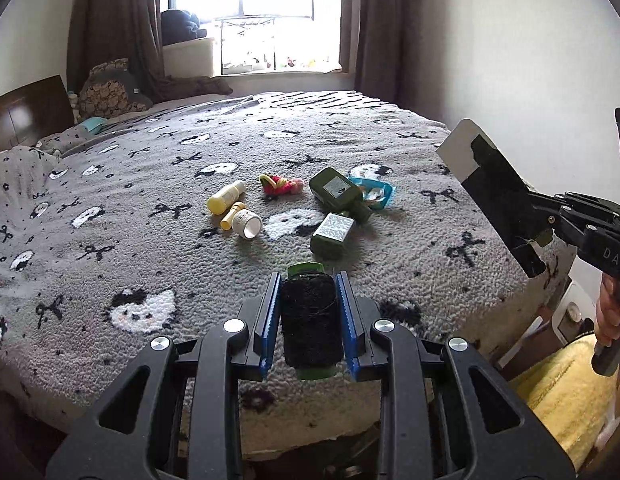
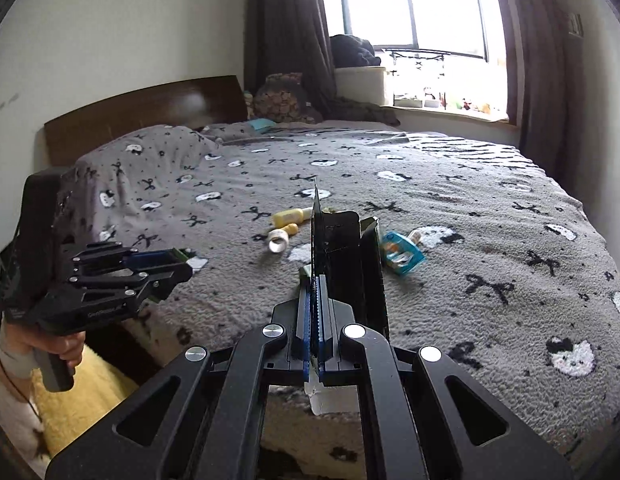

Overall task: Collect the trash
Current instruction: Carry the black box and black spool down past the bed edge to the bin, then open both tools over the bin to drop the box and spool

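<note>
My left gripper is shut on a spool of black thread with green ends, held lengthwise between the blue pads above the bed's near edge. My right gripper is shut on a flattened black and white carton, which stands upright and hides part of the pile. On the grey blanket lie a yellow bottle, a small white bottle, a red and yellow bundle, two green bottles, and a blue packet. Each gripper shows in the other's view: right gripper, left gripper.
The bed fills both views, with a wooden headboard and pillows at its far end. A bright window with dark curtains lies beyond. A yellow fluffy cloth lies below the bed's near edge, beside a person's hand.
</note>
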Available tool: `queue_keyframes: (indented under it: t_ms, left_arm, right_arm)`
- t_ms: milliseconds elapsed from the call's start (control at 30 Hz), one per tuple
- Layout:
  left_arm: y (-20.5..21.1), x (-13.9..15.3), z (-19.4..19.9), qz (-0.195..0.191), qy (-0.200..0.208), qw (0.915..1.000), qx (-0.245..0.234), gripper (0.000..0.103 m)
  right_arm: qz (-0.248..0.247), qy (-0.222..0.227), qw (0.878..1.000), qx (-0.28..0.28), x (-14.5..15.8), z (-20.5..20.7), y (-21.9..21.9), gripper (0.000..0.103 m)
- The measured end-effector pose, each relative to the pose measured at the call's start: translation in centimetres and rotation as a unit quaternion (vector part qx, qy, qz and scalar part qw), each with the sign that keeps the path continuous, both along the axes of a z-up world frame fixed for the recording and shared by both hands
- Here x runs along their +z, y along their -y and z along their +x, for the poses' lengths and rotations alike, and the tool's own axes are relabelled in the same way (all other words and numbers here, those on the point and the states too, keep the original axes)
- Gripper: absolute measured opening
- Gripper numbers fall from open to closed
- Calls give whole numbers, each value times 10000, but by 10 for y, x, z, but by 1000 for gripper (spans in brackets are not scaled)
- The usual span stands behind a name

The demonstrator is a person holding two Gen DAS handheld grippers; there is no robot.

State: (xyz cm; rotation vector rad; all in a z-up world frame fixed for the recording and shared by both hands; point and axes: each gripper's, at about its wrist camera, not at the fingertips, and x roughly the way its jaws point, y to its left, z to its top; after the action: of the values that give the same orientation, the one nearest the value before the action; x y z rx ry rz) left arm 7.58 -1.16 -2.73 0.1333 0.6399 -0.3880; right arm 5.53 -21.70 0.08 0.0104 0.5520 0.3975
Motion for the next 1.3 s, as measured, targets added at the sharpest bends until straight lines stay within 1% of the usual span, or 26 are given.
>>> queue_keyframes:
  t_ms: [133, 267, 367, 467, 633, 733, 800, 833, 933, 1033, 1167, 1300]
  left_arm:
    - [2, -16, -25, 61, -127, 9998, -127, 25]
    - [7, -45, -44, 173, -360, 9990, -180, 25]
    - [7, -71, -53, 177, -651, 9975, -186, 25]
    - [4, -95, -59, 211, -956, 9950, -199, 25]
    - [3, -134, -69, 250, -1481, 9883, -272, 25]
    - [5, -157, -74, 302, -1826, 9822, -323, 25]
    - [7, -172, -76, 338, -2040, 9776, -385, 25]
    - [9, -180, -78, 359, -2157, 9749, -422, 25]
    - [13, -205, -81, 451, -2497, 9660, -503, 25]
    - [17, -229, -80, 468, -2861, 9555, -555, 25]
    - [19, -256, -77, 484, -3249, 9428, -570, 26]
    - [19, -267, -75, 458, -3436, 9363, -574, 26]
  right_arm:
    - [106, -216, 9989, 403, -18, -23, -9, 4]
    - [189, -498, 9968, 599, -43, -43, -19, 4]
    - [253, -741, 9945, 697, -63, -56, -25, 4]
    - [332, -1084, 9905, 776, -87, -62, -29, 4]
    - [252, -1609, 9824, 920, -128, -71, -40, 4]
    - [315, -2002, 9743, 982, -149, -72, -44, 4]
    - [180, -2224, 9695, 1017, -162, -75, -51, 4]
    - [88, -2371, 9665, 979, -169, -76, -55, 4]
    - [-84, -2953, 9525, 740, -197, -73, -61, 4]
    - [-183, -3319, 9414, 573, -222, -70, -64, 4]
    - [-213, -3619, 9310, 420, -246, -69, -67, 4]
    - [-139, -3805, 9244, 232, -261, -65, -65, 4]
